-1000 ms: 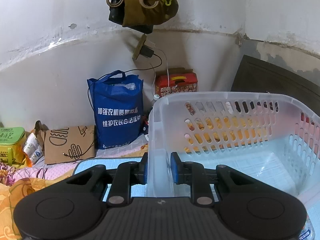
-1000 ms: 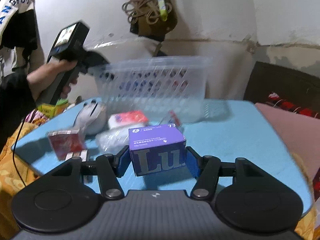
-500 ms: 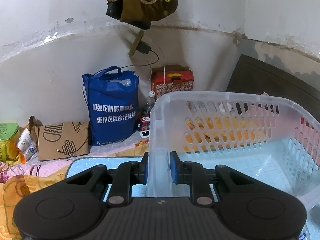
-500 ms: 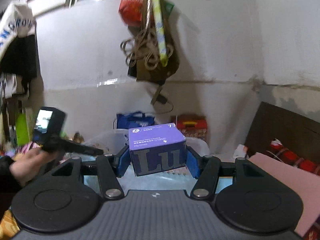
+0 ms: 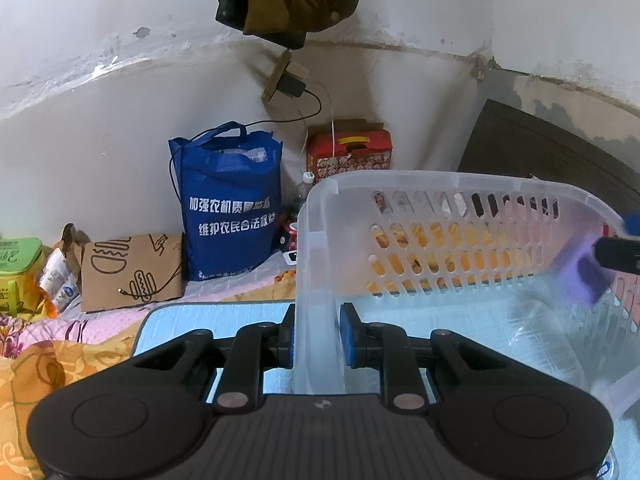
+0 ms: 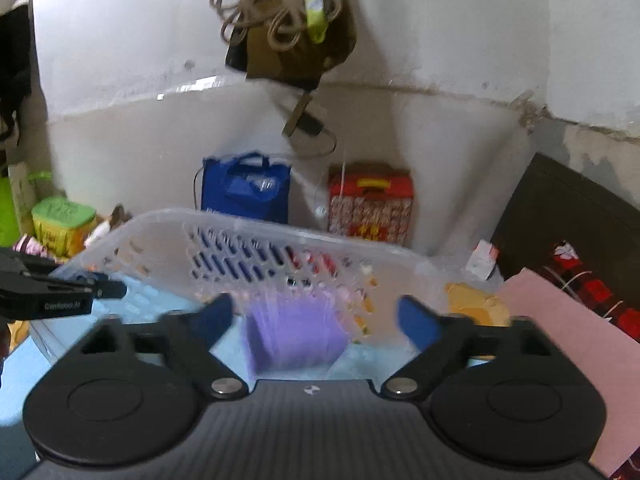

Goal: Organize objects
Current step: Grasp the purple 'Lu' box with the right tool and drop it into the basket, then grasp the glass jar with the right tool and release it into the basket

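Left claw [image 5: 317, 334]: clamped on near corner wall of clear basket [image 5: 460, 184].
Right claw [image 6: 316, 316]: jaws opening, pads clear of purple box [image 6: 294, 336].
Purple box: blurred, inside basket, between spread fingers.
Basket: resting on blue desk [image 5: 208, 314].

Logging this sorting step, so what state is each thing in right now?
left gripper: shut on the basket's wall
right gripper: jaws opening, pads clear of the box
purple box: released, blurred, dropping into the basket
basket: upright on the blue mat
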`<state>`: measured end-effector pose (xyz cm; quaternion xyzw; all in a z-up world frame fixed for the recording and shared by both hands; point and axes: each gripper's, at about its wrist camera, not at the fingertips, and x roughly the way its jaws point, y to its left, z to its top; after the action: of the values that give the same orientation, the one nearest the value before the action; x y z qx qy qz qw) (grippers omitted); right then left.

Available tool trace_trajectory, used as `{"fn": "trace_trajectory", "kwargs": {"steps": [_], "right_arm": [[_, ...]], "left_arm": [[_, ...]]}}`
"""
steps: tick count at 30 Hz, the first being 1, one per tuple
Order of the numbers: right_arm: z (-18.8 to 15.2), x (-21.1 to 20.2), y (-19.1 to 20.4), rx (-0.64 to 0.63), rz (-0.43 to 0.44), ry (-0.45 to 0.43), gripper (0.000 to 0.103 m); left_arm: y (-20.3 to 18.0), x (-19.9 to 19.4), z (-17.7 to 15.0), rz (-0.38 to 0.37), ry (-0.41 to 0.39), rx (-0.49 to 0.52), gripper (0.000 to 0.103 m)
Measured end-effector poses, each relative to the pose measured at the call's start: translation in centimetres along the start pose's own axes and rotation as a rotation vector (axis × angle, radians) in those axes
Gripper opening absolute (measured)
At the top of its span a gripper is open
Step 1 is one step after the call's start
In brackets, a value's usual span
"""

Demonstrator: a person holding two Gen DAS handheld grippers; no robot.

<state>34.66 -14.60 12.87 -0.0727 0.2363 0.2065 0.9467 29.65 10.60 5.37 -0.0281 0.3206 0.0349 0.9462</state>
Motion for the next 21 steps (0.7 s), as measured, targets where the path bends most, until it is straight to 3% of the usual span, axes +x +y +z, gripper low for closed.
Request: {"fn": "trace_trajectory", "kwargs": {"steps": [6,11,17,21], "right_arm": [[-1.2,-4.8,-1.9,0.085,0.002,-0.079,0.103],[-5.1,-10.6,-3.4,0.188,0.051,-0.164,0.103],[-9.9,-10.3,-2.3,0.222,0.049,-0.058,0.103],[-11.9,-8.1,-1.4,0.232,0.062,0.028,0.088]], "left_arm": [[-0.1,-0.5,-0.3,0.013,0.017,-0.018,0.024],[-0.4,-1.1,-1.0,0.008,0.02,-0.028,0.024],[-0.6,-0.7,-0.7,0.003,0.037,-0.032,0.024],[-0.4,-0.2,-0.1,-0.002,0.05,-0.036,0.025]]}}
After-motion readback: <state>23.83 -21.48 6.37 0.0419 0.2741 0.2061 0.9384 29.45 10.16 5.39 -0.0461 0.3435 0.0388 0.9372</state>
